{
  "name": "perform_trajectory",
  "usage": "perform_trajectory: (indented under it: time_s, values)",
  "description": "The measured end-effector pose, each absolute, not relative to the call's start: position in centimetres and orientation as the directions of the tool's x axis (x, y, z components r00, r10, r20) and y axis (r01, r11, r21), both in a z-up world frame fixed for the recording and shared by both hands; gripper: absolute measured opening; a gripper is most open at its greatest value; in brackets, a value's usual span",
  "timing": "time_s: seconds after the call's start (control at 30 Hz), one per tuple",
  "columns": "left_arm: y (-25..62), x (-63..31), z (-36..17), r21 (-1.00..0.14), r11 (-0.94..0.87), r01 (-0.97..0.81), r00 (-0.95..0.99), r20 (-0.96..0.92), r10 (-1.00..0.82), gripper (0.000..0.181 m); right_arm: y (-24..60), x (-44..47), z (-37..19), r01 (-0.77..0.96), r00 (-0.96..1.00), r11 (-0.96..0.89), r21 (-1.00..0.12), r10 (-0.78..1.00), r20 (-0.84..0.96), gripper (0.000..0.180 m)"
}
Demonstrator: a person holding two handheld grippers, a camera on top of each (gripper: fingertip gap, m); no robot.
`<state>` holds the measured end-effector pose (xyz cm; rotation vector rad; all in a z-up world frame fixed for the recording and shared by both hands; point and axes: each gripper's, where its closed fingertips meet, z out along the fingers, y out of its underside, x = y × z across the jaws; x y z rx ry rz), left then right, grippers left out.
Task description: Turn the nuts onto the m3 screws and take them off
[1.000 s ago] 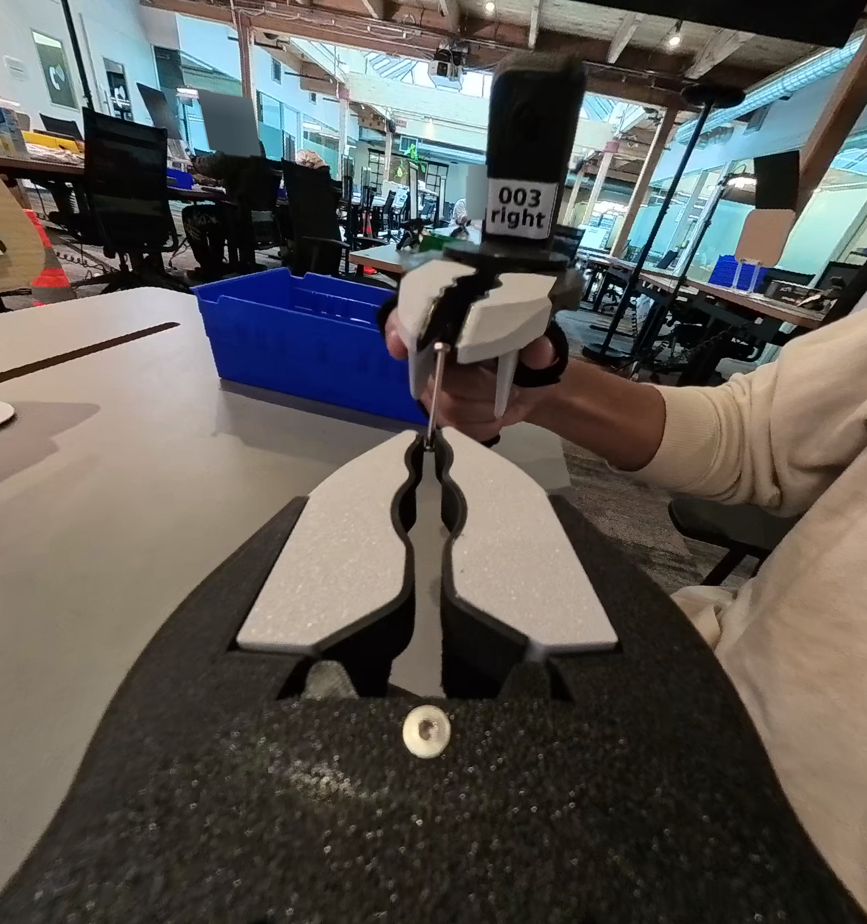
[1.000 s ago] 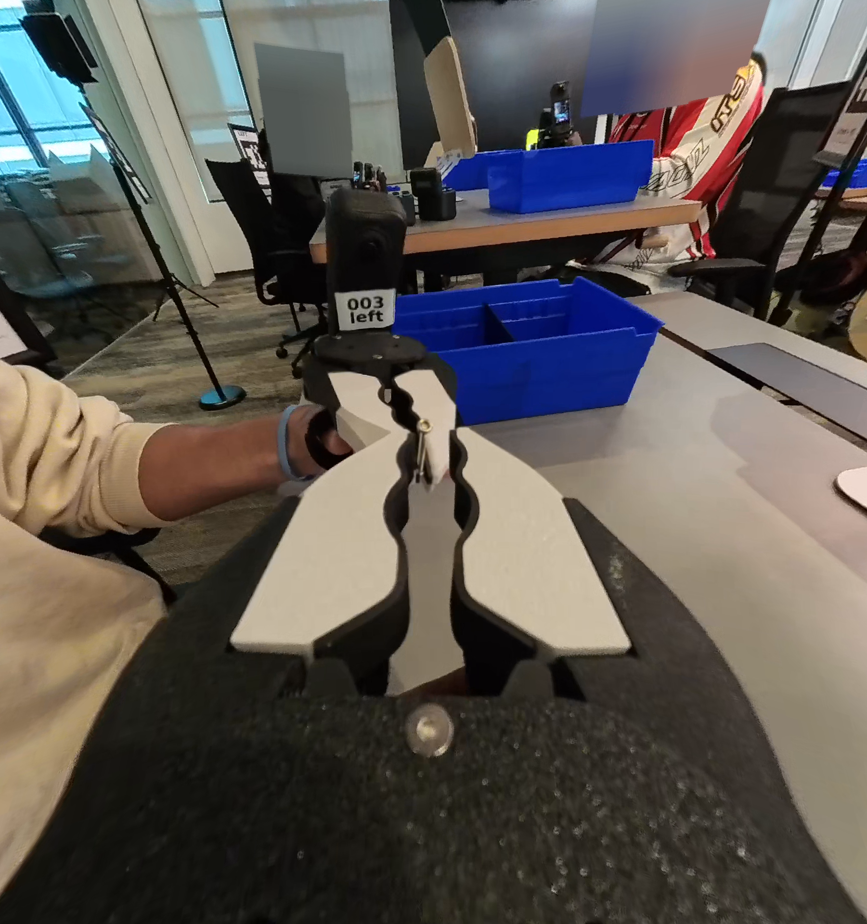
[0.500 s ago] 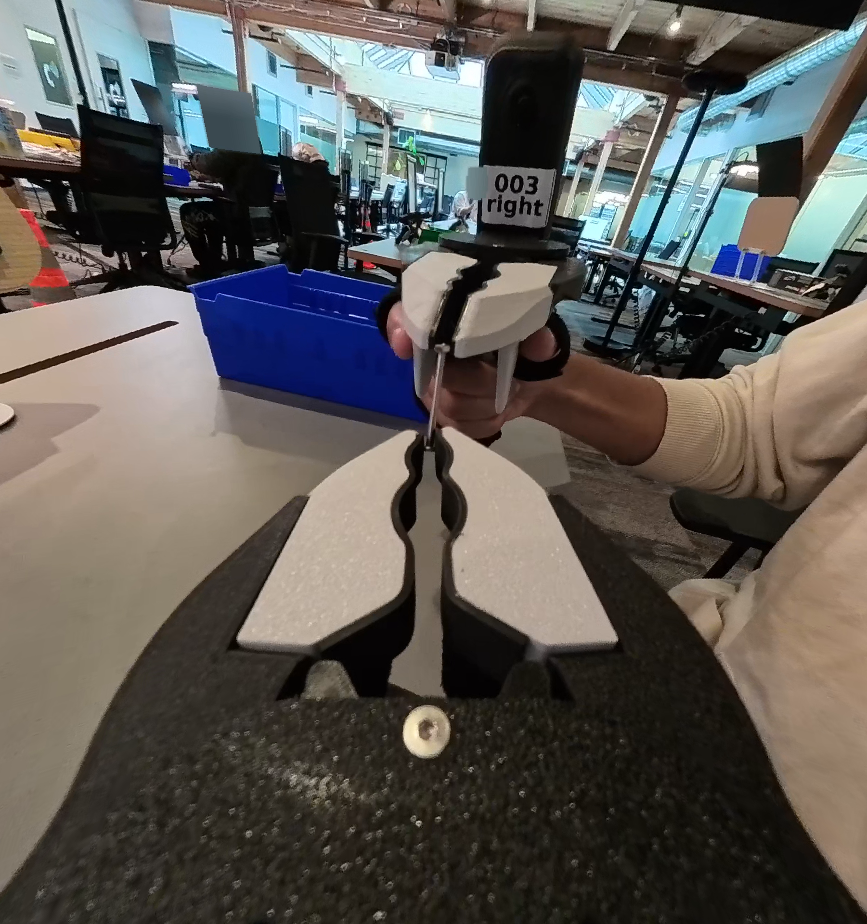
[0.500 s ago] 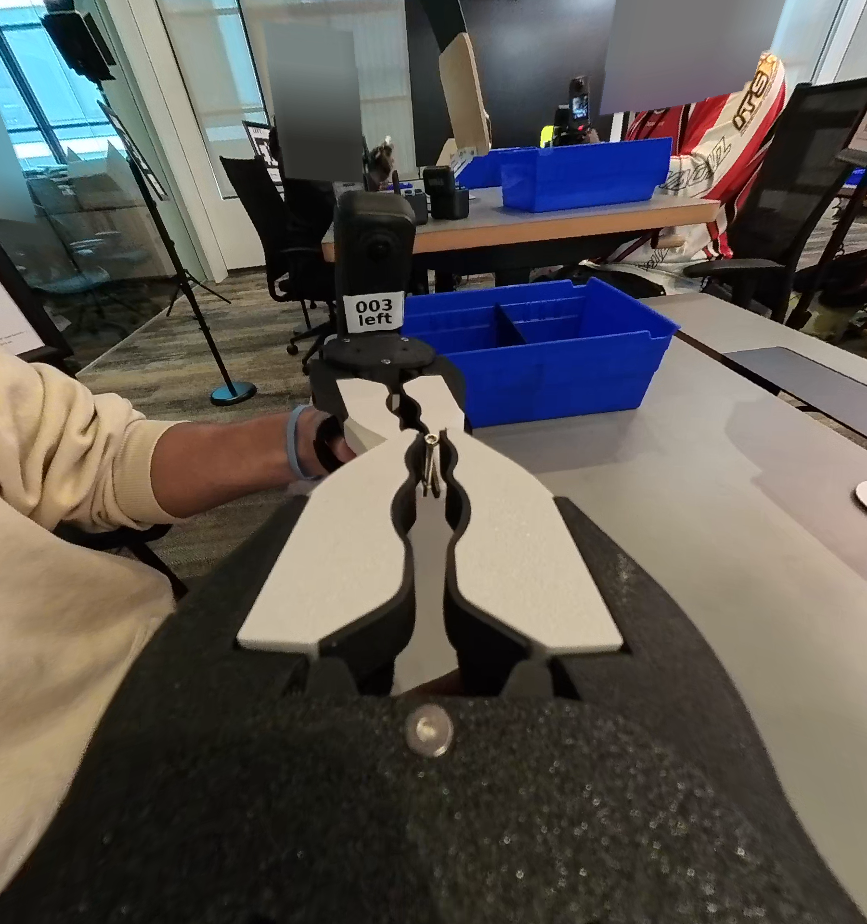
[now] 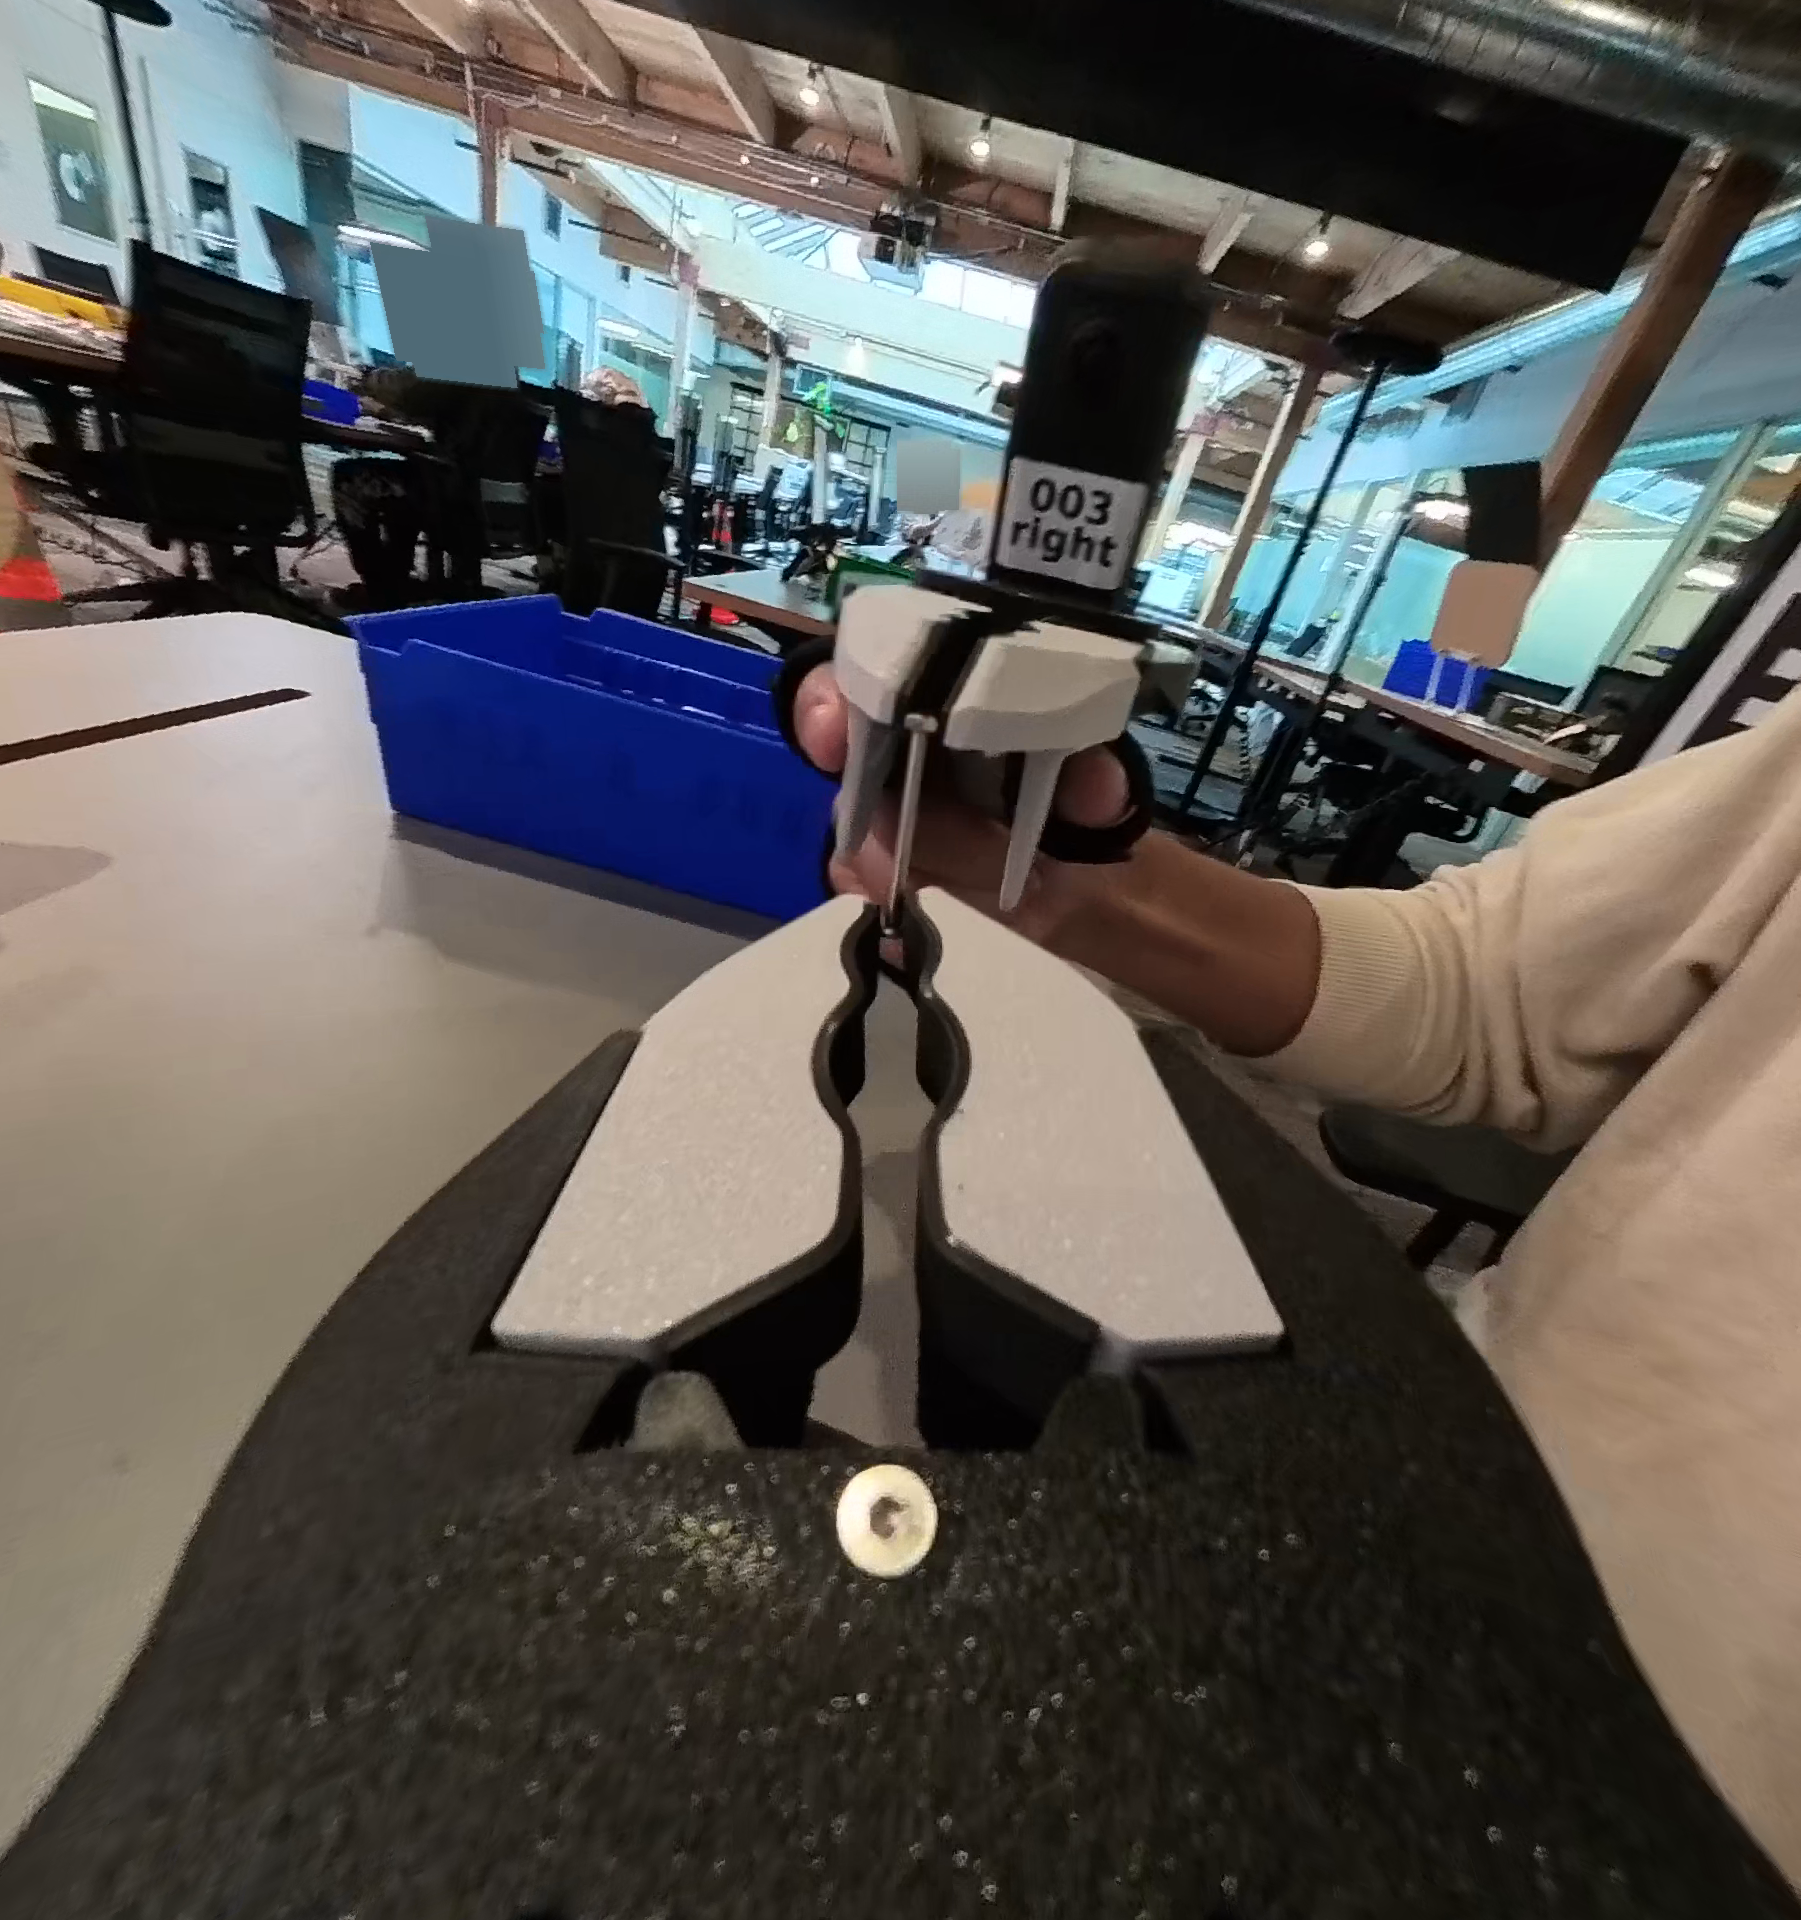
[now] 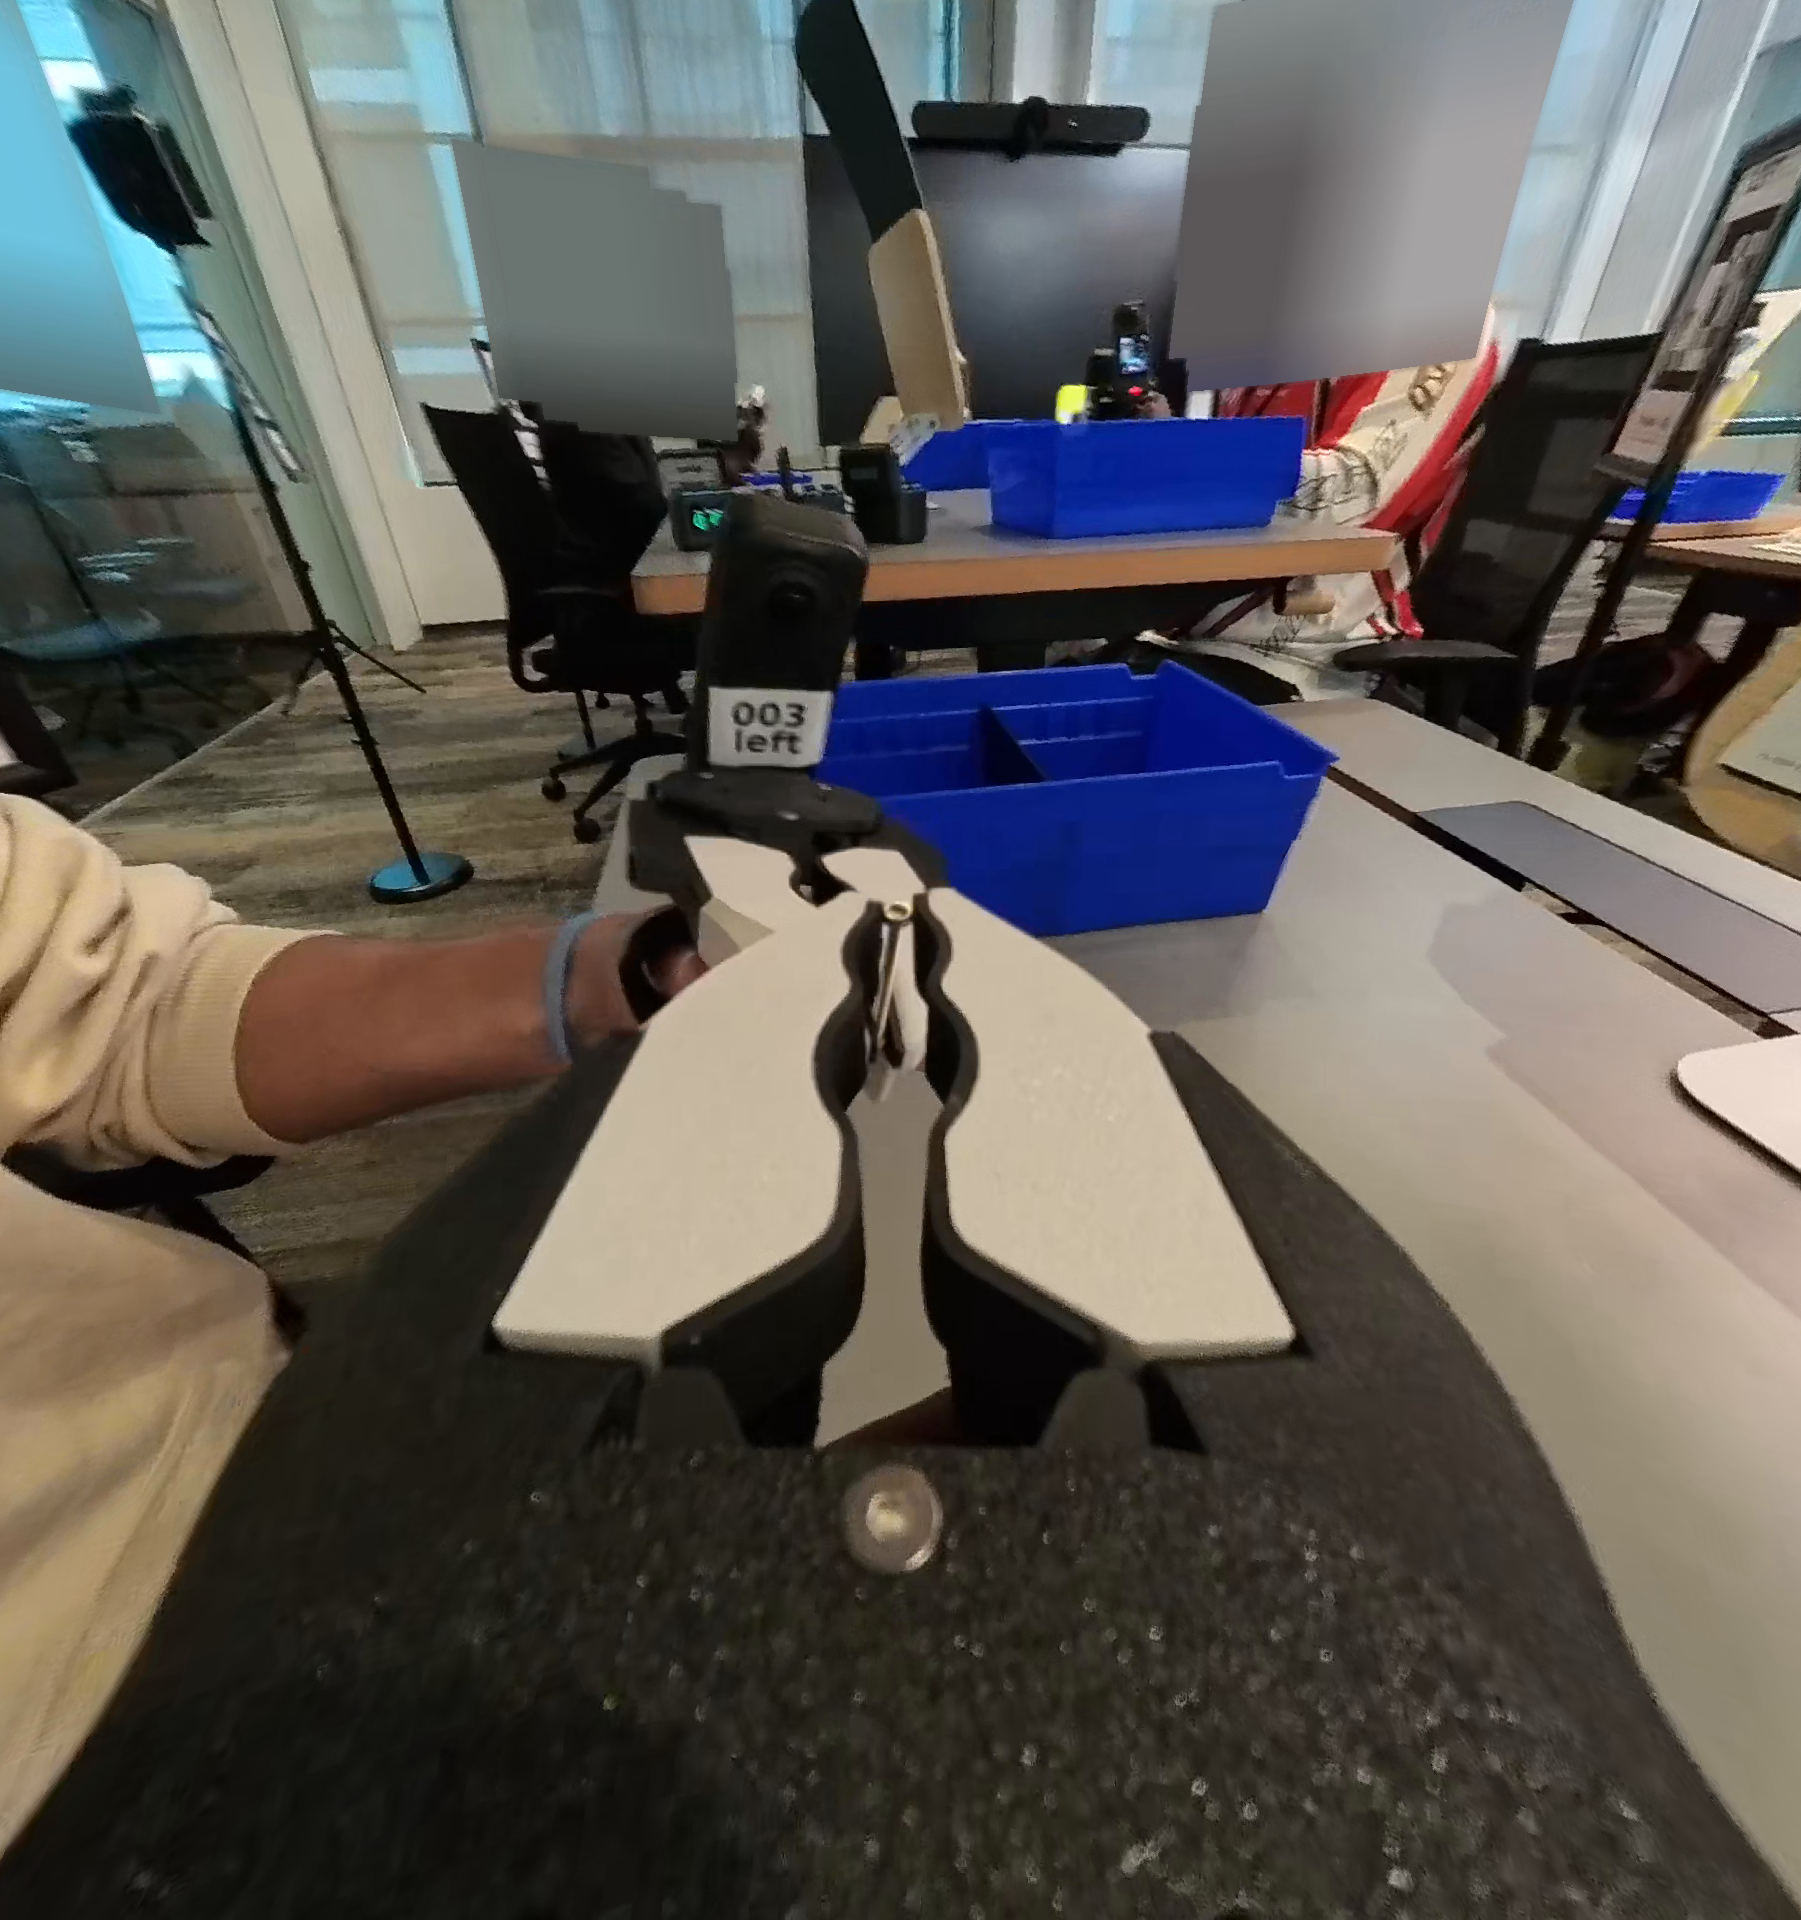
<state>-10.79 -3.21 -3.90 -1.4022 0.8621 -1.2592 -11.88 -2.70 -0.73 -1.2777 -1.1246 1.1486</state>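
Left gripper (image 5: 891, 940) jaws pinched on the lower end of the m3 screw (image 5: 908, 821); nut not discernible there. Right gripper (image 6: 891, 961) jaws clamped on the screw's head end. Screw spans both grippers, held above the grey tabletop (image 5: 200, 987). Blue bin (image 6: 1083, 821) sits behind.

A blue bin (image 6: 1083, 821) with a divider sits on the grey table (image 6: 1395, 1039), with black office chairs (image 5: 215, 416) and a tripod stand (image 6: 356, 748) beyond
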Motion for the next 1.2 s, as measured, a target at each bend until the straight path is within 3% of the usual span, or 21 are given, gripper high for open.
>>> perform_trajectory:
  time_s: [0.33,0.63,0.8,1.2]
  values:
    - [0.0,-10.9,-5.1,-0.990,-0.130,0.052,0.492,0.139,-0.860,0.004,0.0,-11.7,-1.8,0.028,0.317,-0.032,-0.999,0.948,-0.022,0.007]
    - [0.1,-11.2,-5.0,-0.985,-0.150,0.080,0.478,0.170,-0.862,0.003,-0.1,-11.2,-1.4,-0.007,0.313,-0.047,-0.999,0.949,-0.047,0.014]
    - [-1.3,-10.6,-4.3,-0.973,-0.191,0.131,0.358,0.226,-0.906,0.003,-0.8,-11.8,-1.0,-0.046,0.218,-0.089,-0.995,0.971,-0.097,0.026]
    - [-1.1,-11.5,-4.0,-0.948,-0.255,0.190,0.314,0.304,-0.899,0.003,-1.4,-12.0,-0.8,-0.055,0.191,-0.089,-0.994,0.977,-0.098,0.027]
